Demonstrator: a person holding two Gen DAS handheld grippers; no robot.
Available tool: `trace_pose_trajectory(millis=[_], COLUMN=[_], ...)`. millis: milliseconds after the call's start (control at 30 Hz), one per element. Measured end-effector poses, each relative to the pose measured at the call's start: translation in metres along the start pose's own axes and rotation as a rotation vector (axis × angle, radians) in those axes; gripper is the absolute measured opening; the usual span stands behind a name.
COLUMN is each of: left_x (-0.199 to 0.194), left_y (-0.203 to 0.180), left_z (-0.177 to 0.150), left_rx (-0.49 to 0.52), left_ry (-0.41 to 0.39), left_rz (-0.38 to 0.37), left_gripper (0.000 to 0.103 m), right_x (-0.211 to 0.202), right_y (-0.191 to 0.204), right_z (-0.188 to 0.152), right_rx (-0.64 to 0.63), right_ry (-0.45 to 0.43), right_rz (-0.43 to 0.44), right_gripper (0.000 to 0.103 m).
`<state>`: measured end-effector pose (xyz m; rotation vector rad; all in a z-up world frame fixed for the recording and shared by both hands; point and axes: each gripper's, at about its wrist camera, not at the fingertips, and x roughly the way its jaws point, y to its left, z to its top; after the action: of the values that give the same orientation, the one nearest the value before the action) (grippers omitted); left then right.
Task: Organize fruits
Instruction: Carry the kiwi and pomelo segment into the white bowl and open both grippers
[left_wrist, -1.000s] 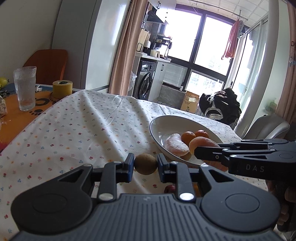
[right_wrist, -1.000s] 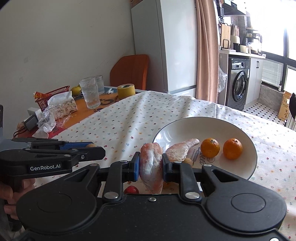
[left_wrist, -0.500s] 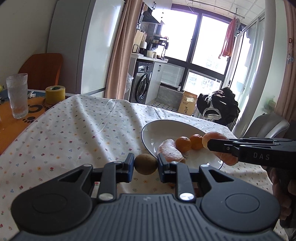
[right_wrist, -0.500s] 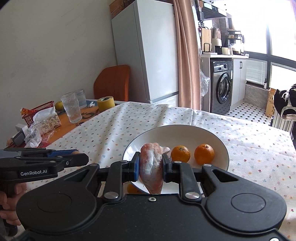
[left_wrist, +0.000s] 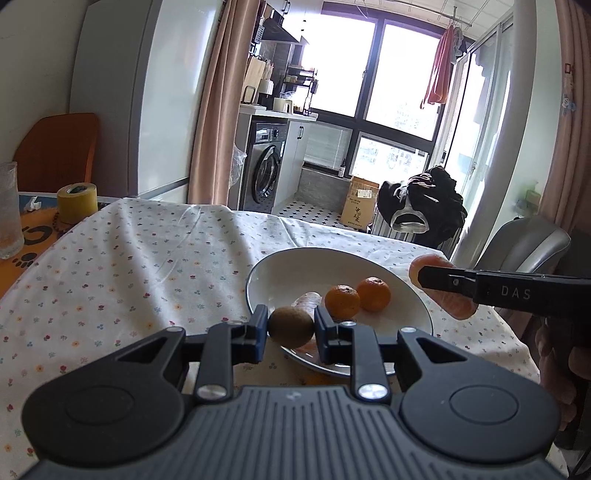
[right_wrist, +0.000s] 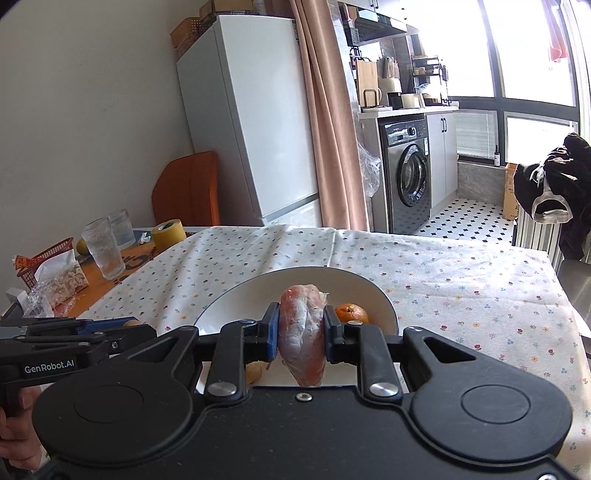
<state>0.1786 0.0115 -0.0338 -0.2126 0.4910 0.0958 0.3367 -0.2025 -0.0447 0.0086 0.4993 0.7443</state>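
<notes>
We have lifted both claws above the plate (left_wrist: 413, 306), left claw (left_wrist: 291, 326) still gripping a kiwi (left_wrist: 291, 326), right claw (right_wrist: 301, 334) gripping a peeled segment (right_wrist: 301, 332), neither fruit placed yet.

Bright daylight via blown-out windows (left_wrist: 369, 70); fisheye-warped edges, sharp pics.

A: What is between the fingers (left_wrist: 258, 328) of the left gripper (left_wrist: 291, 328)?

B: A kiwi (left_wrist: 291, 326). It looks brown, dull and fuzzy.

A: And just past them?

B: A plate (left_wrist: 295, 266), white, smooth and shiny. It sits on a soft cloth (left_wrist: 147, 266) with tiny flowers.

A: The right gripper (right_wrist: 301, 334)?

B: Matt black plastic with shiny metal screws (right_wrist: 221, 388). The peeled fruit piece (right_wrist: 302, 332) between its fingers looks pale and stringy.
</notes>
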Motion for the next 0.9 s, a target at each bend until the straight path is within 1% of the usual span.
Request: trace_pose_trajectory(millis=[133, 300, 600, 733, 833, 900], left_x=[0.01, 0.024, 0.047, 0.057, 0.063, 0.064], left_y=[-0.007, -0.018, -0.042, -0.046, -0.047, -0.045], left_z=[0.002, 0.006, 0.014, 0.02, 0.022, 0.024], left_rx=[0.012, 0.036, 0.095, 0.096, 0.088, 0.082], left_ry=[0.013, 0.031, 0.049, 0.053, 0.046, 0.04], left_rz=[-0.012, -0.019, -0.045, -0.047, -0.033, -0.016], left_gripper=[0.025, 0.025, 0.025, 0.025, 0.025, 0.031], right_x=[0.006, 0.014, 0.016, 0.015, 0.015, 0.015], right_y=[-0.006, -0.014, -0.026, -0.027, -0.028, -0.028], right_z=[0.001, -0.007, -0.013, -0.015, -0.015, -0.016], right_rx=[0.019, 0.05, 0.092, 0.092, 0.094, 0.091], right_ry=[-0.006, -0.006, -0.002, -0.004, -0.005, -0.005], right_rz=[-0.002, 0.011, 0.014, 0.01, 0.013, 0.018], right_gripper=[0.021, 0.021, 0.021, 0.022, 0.022, 0.022])
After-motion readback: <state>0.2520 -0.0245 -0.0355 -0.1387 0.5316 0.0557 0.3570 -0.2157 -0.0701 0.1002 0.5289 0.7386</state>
